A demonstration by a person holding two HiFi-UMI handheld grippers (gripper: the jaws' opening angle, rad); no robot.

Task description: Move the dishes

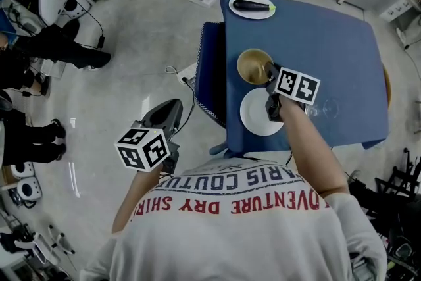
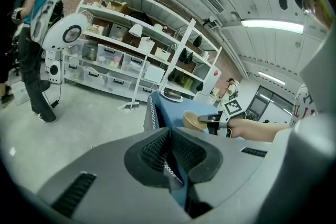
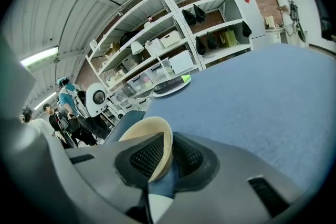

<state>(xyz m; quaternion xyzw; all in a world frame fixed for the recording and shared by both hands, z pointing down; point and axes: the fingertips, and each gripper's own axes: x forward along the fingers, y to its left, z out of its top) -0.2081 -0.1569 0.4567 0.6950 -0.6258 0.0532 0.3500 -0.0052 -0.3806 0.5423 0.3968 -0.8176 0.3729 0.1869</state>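
**Right jaws clenched on the bowl's rim**

Clamped in the right gripper is the near rim of a tan bowl. One jaw sits inside the bowl and the other outside, both pressed on the wall. The bowl is by the left edge of the blue bench, about midway along it. Whether it rests on the cloth or hangs just above it cannot be told.

Just nearer the person, close to the bench's near left corner, lies an empty white plate, with the right gripper's body partly over it. A clear glass stands beside the right forearm, toward the near edge. At the far left corner a second plate carries a dark object with a green end.

A blue chair stands against the bench's left edge. Beyond it, off the bench and over the grey floor, hangs the left gripper. Its jaws are pressed together with nothing between them.

White shelves with bins line the far wall, and people stand on the floor well to the left.
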